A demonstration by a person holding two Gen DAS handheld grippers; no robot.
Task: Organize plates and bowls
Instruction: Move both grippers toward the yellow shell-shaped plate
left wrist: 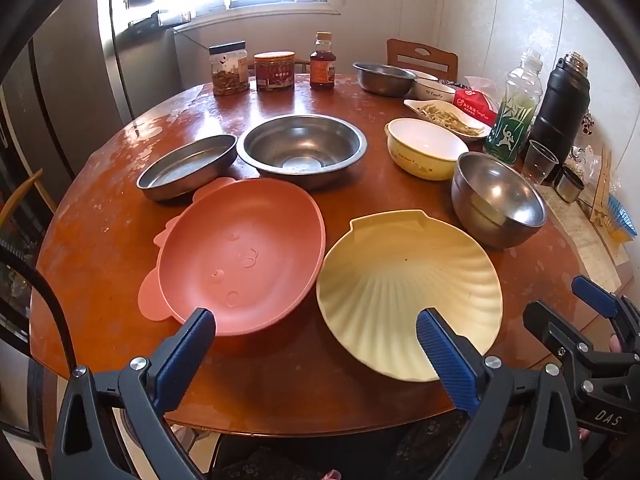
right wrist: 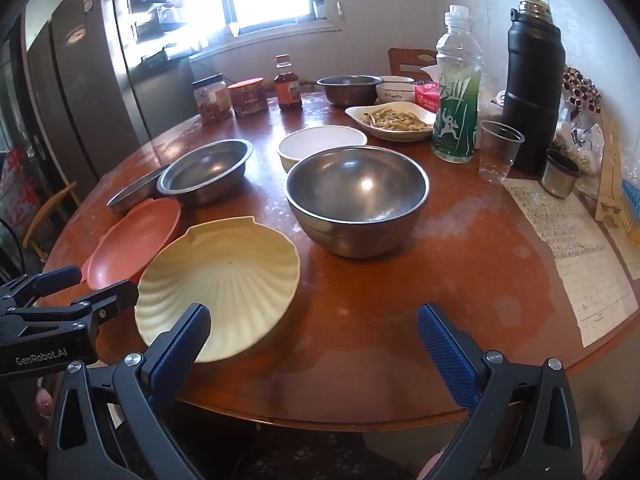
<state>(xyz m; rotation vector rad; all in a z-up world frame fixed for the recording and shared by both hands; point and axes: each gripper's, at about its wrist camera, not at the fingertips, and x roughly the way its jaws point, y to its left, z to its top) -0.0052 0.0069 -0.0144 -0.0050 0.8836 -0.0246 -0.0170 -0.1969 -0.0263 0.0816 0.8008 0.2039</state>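
Hovering above the near edge of the round wooden tabletop [left wrist: 280, 380], the left gripper [left wrist: 316, 330] has its jaws spread wide and empty, one blue pad over the near rim of the pink plate [left wrist: 240, 256], the other over the near rim of the yellow shell-shaped plate [left wrist: 408, 288]. These two plates lie side by side, close to touching, pink on the left. The right gripper [right wrist: 314, 326] is likewise wide and holds nothing, poised over bare wood to the right of the yellow plate. Beyond the pink plate sit a shallow steel dish [left wrist: 188, 166] and, just right of it, a wide steel bowl [left wrist: 302, 148]. A deep steel bowl [right wrist: 356, 196] stands right of centre, with a cream bowl [right wrist: 320, 146] just behind it. At the far side are another steel bowl [left wrist: 384, 76], a white dish of food [right wrist: 392, 120], two jars and a sauce bottle [left wrist: 322, 62]. On the right stand a green-labelled bottle [right wrist: 456, 92], a clear cup [right wrist: 498, 152] and a black flask [right wrist: 534, 92].
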